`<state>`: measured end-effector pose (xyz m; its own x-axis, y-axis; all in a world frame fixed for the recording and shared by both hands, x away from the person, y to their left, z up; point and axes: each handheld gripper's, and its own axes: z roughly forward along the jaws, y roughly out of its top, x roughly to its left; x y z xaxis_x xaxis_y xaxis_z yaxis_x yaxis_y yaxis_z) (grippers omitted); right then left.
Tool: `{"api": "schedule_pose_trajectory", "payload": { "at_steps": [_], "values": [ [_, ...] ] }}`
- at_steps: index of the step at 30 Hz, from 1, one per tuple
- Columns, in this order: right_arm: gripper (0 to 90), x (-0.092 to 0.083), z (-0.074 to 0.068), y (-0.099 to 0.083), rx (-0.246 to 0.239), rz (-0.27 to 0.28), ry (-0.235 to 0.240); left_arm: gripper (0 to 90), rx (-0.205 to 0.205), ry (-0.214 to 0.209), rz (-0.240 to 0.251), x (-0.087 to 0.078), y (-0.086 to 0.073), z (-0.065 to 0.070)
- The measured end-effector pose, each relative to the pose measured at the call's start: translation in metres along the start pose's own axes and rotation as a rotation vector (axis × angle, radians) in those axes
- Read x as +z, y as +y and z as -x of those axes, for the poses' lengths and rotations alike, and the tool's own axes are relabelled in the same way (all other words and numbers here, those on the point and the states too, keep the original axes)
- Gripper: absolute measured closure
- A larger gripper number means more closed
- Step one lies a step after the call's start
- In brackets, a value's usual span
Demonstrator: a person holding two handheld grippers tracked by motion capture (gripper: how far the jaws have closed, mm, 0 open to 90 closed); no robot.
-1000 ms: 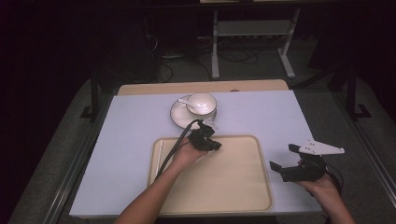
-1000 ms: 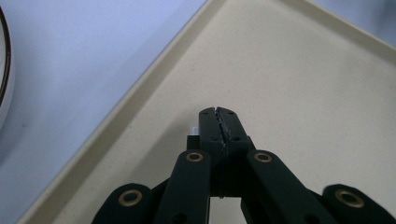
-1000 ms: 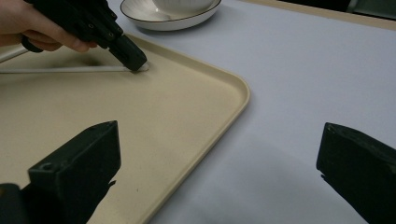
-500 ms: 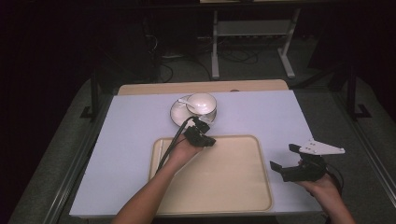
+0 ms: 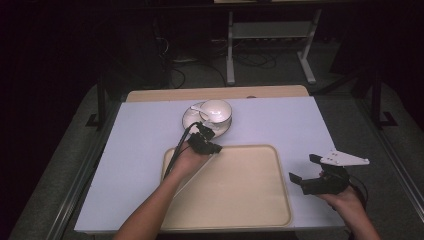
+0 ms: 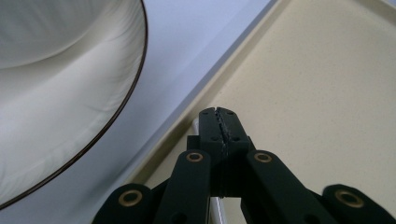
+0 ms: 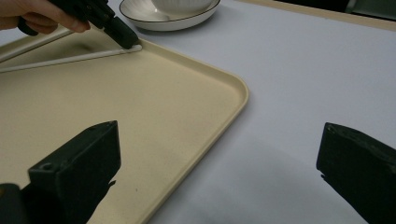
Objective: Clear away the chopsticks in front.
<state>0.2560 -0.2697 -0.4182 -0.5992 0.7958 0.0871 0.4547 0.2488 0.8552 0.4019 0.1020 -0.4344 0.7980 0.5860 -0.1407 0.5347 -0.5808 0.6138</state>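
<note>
At tray's (image 5: 250, 200) far left corner, left hand-held gripper (image 5: 209, 143) clamped shut on white stick (image 7: 70, 58), now nearer saucer (image 5: 192, 120) than a second ago. Right hand-held gripper (image 5: 306, 170) gaping, empty, unmoved. Stick probably bound for saucer.

Tray (image 5: 235, 200): on the worktop (image 5: 280, 120), at the near middle.
Saucer (image 5: 192, 121): on the worktop at 11 o'clock from the tray, just beyond its far edge.
Cup (image 5: 216, 110): on the saucer.
Left gripper (image 5: 209, 146): over the tray's far left corner, at 6 o'clock from the saucer.
Right gripper (image 5: 306, 171): at 3 o'clock from the tray, over the worktop's near right part.
</note>
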Motion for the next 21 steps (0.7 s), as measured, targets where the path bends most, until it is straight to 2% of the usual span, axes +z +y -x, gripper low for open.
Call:
{"api": "schedule_pose_trajectory", "payload": {
  "at_steps": [11, 16, 21],
  "values": [
    [0.0, 0.000, 0.000, 0.000, 0.002, 0.000, -0.001, 89.5, -0.028, 0.018, 0.005, -0.008, -0.008, -0.010],
    [0.0, 0.000, 0.000, 0.000, -0.001, -0.001, 0.000, 89.5, -0.017, 0.004, 0.019, -0.007, -0.006, -0.003],
    [0.0, 0.000, 0.000, 0.000, 0.002, 0.000, -0.002, 89.5, -0.016, -0.009, 0.015, 0.002, -0.005, -0.001]
  ]
}}
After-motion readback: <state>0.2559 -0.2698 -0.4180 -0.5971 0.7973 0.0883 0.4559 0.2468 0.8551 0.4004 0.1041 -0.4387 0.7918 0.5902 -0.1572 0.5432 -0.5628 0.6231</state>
